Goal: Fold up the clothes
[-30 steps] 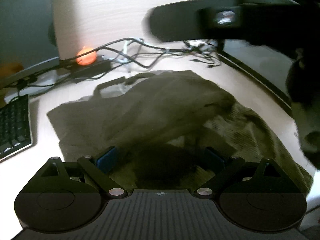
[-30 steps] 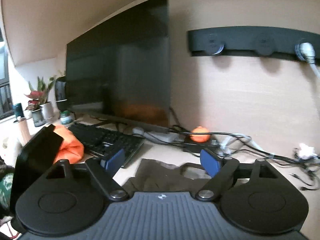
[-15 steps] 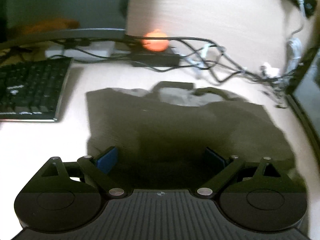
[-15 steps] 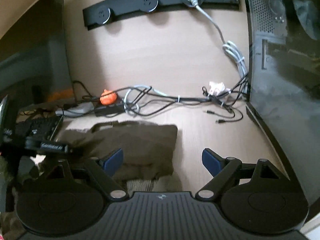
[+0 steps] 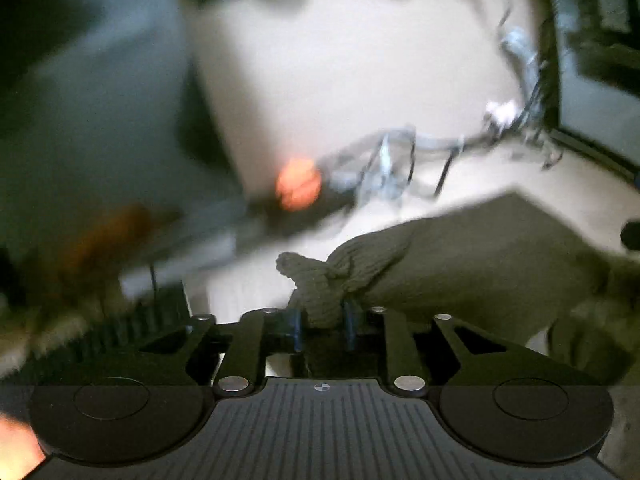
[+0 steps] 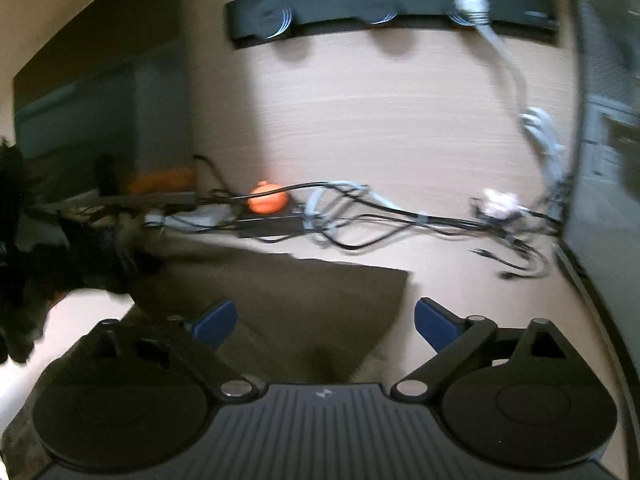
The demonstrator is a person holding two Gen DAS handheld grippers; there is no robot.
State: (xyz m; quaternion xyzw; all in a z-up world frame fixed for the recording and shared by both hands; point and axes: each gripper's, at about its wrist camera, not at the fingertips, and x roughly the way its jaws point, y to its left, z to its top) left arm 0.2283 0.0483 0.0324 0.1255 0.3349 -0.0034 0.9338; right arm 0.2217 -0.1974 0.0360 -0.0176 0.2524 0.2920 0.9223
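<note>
Your left tongs (image 5: 322, 326) are clenched on a bunched corner of the olive garment (image 5: 472, 256), lifted off the desk (image 6: 460, 280); your right tongs (image 6: 324, 322) hover released over it. Judging mid-fold: carry that corner across, flat.

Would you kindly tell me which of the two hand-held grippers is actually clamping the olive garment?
The left hand-held gripper: its blue fingers are pinched on a bunched fold of the olive garment. The right hand-held gripper stands wide open above the cloth, gripping nothing.
</note>
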